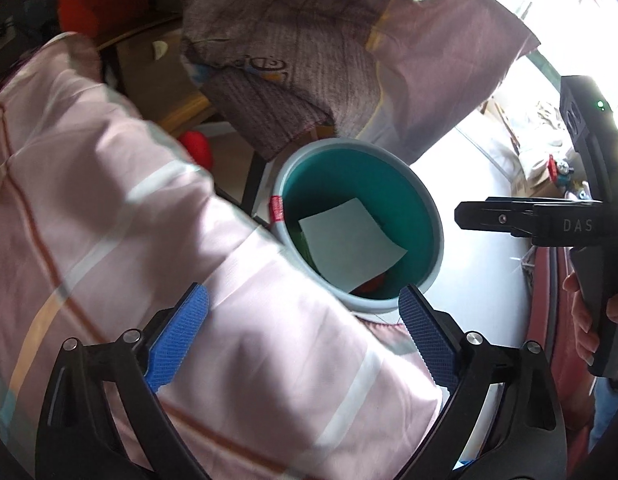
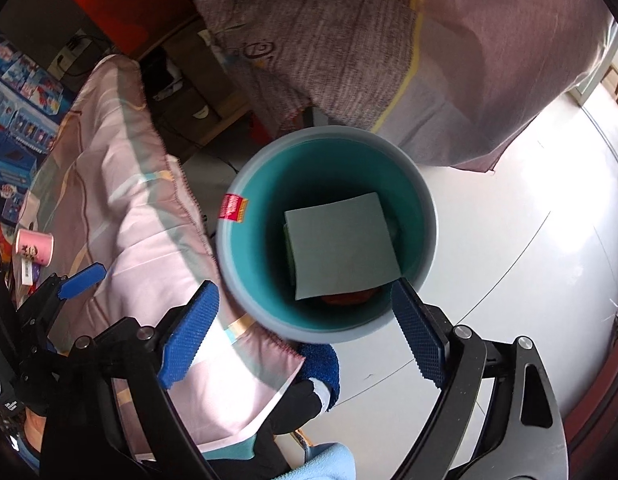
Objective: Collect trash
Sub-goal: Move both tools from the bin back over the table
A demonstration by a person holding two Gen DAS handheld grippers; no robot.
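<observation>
One paper square in the bin (below the open right tool)

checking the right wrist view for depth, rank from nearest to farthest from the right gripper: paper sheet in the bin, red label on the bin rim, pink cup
From the right gripper, jaws open over the bin:
1. Paper sheet, just ahead, inside the bin.
2. Red label, on the bin rim, up and left.
3. Pink cup, far left, beyond the pink bedding.

Daylight glares off the floor at right; fisheye edges bend dark; slight motion blur.
</observation>
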